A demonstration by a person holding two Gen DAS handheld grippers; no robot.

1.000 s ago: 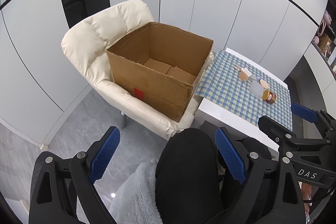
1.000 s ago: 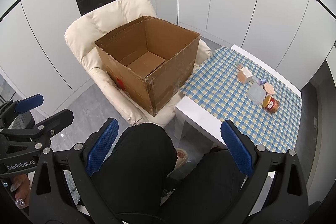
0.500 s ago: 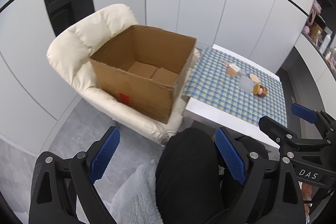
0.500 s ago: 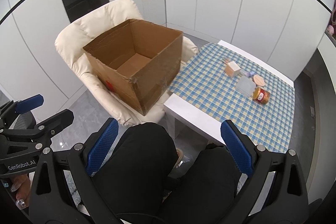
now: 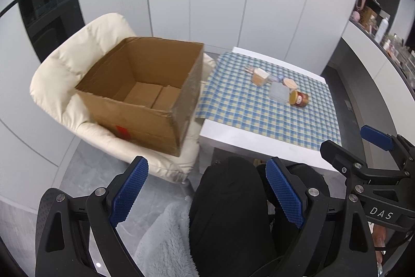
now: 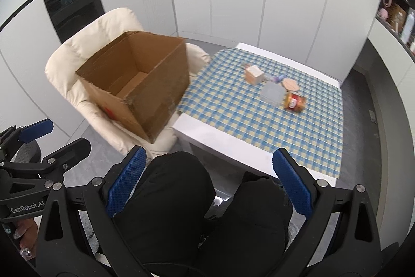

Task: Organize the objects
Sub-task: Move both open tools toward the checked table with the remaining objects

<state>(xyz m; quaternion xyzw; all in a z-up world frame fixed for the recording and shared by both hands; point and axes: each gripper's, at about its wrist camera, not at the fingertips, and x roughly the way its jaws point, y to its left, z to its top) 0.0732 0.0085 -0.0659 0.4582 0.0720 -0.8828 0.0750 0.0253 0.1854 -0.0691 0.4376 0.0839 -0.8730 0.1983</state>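
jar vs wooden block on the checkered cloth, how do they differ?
Shape: the jar is round, the wooden block a cube.
Pose: the jar lies on its side, the wooden block sits flat on a face.
Look: the jar is amber with a red label, the wooden block plain pale wood.
Place: the wooden block is nearer the cardboard box than the jar.
Shared: both rest on the checkered cloth, untouched.

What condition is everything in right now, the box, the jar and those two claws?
Cardboard box: open, empty, resting on the chair.
Jar: lying on its side on the checked cloth.
Left claw: open, holding nothing.
Right claw: open, holding nothing.
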